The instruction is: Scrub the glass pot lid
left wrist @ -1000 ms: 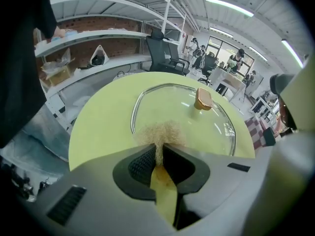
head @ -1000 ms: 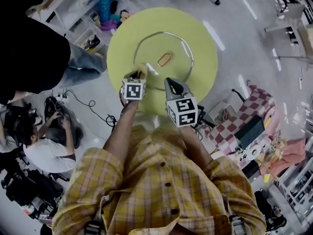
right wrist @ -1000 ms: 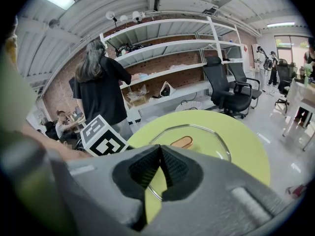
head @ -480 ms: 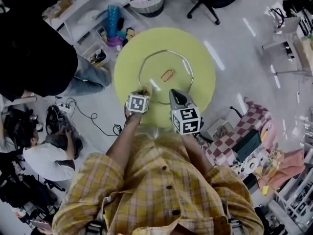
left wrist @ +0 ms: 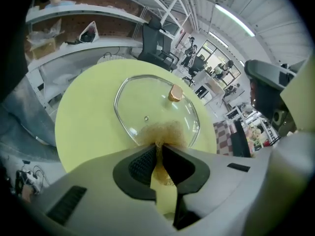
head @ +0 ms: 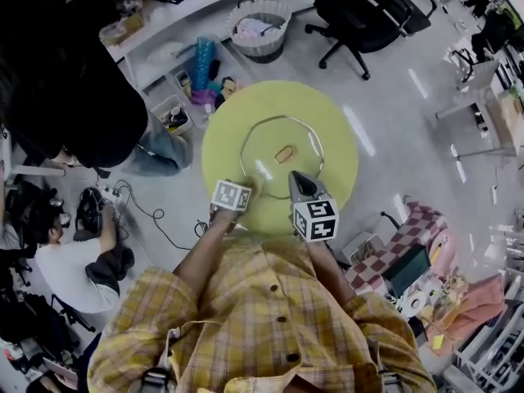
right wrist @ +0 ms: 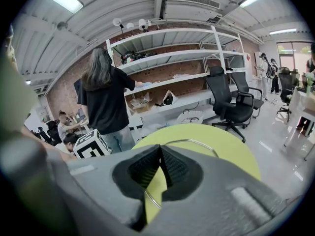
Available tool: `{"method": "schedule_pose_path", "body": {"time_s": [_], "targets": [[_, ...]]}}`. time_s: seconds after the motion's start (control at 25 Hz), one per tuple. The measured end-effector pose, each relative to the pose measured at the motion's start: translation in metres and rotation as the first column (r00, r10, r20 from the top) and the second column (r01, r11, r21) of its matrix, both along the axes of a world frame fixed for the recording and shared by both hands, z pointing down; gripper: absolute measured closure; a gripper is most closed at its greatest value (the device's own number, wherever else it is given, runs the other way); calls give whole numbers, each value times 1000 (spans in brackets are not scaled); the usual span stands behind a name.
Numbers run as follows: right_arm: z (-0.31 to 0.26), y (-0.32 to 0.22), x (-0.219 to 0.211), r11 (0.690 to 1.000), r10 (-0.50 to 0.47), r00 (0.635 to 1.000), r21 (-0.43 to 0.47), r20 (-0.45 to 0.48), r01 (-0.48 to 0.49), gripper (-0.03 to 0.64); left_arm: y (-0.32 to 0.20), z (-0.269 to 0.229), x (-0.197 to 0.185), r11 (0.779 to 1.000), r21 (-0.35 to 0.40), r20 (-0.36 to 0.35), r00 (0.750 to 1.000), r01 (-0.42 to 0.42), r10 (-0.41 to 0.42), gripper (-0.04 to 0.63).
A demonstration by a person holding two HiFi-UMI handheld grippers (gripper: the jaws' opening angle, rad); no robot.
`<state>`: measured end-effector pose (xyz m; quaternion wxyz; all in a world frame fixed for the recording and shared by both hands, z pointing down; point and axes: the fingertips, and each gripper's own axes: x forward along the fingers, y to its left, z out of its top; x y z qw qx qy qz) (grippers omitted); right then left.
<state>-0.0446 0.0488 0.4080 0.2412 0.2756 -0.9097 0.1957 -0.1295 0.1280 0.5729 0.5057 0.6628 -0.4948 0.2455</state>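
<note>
Head view: a round yellow bench (head: pixel 221 150) has the glass pot lid (head: pixel 262 142) lying flat in its middle, with a tan knob (head: pixel 284 154) on top. The left claw (head: pixel 244 185) is at the near rim of the lid. The right claw (head: pixel 296 178) is just beside it, also at the near rim. Left gripper view: the left claw is pinching a brown scrub pad (left wrist: pixel 165 131), and the pad touches the near edge of the lid. Right gripper view: the right claw is pressed together with nothing in it. The lid's rim shows just past the tips. A person in black (right wrist: pixel 106 97) stands behind the bench, near an office chair (right wrist: pixel 229 102).
</note>
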Motion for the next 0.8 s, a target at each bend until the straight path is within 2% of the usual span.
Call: {"method": "schedule_pose_path", "body": {"time_s": [0.28,0.4,0.6,0.8], "targets": [[-17,0,-3,1000,-1,1000,1,28,1,618,-16,-65,-1,985,152,-54,996,81,-74,548],[-25,-3,1,1000,23,999,1,44,-24,618,-25,-91,-3,970,212,-73,992,119,-105,549],[-36,-11,9,998,63,996,16,64,-64,618,-39,-129,-7,940,308,-62,989,148,-135,549],[-56,-16,5,997,66,993,32,94,-69,618,-49,-159,-9,910,373,-80,984,178,-160,548]]}}
